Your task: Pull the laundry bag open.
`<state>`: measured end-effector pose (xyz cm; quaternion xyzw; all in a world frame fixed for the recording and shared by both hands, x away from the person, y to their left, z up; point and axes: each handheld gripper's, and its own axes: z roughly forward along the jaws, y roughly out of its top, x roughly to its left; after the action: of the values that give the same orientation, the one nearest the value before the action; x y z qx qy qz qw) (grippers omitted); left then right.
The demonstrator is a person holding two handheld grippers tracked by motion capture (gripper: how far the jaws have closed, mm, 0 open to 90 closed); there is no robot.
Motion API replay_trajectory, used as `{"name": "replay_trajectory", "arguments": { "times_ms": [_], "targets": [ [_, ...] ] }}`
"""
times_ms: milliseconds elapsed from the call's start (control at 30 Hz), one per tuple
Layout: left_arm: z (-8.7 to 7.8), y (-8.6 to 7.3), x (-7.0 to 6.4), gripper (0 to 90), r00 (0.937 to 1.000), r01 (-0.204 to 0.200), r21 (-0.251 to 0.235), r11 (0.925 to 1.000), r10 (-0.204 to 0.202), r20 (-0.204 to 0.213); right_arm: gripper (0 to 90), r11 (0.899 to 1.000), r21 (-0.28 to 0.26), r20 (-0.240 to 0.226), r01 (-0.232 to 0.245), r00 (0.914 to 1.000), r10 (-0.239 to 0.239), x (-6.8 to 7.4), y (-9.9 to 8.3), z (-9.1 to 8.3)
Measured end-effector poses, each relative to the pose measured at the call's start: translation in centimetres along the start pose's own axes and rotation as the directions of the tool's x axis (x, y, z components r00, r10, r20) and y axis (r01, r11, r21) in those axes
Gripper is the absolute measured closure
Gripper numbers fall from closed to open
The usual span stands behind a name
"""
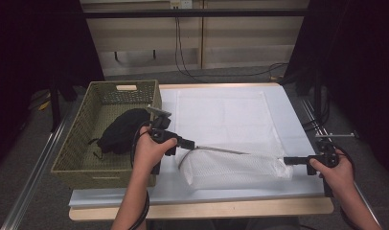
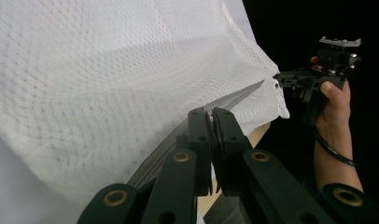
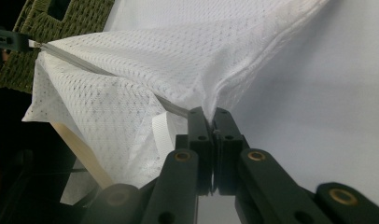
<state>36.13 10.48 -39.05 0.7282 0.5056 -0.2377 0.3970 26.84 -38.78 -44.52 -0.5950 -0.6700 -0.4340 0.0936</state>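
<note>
A white mesh bag (image 1: 231, 167) with a grey zipper edge is stretched across the front of the table between my two grippers. My left gripper (image 1: 191, 143) is shut on the bag's zipper end at the left. In the left gripper view its jaws (image 2: 211, 114) are closed on the mesh bag (image 2: 108, 84). My right gripper (image 1: 286, 160) is shut on the bag's right end. The right gripper view has its jaws (image 3: 210, 114) pinching a corner of the mesh bag (image 3: 155, 60), with the zipper running off toward the far left gripper (image 3: 12, 41).
An olive woven basket (image 1: 101, 175) stands at the table's left with a black garment (image 1: 120, 132) inside. A white cloth (image 1: 221, 112) lies flat on the table behind the bag. The table's front edge (image 1: 207, 208) runs just below the bag.
</note>
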Motion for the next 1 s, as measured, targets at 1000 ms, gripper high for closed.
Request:
{"name": "replay_trajectory", "arguments": {
  "times_ms": [1000],
  "targets": [
    [-1.8, -0.1, 0.8, 86.8, 0.9997, 0.021, -0.029, 0.9994, -0.020, 0.012, 88.7, 1.000, -0.003, 0.002, 0.008, 1.0000, -0.008, 0.2, 0.1, 0.0]
  ]
}}
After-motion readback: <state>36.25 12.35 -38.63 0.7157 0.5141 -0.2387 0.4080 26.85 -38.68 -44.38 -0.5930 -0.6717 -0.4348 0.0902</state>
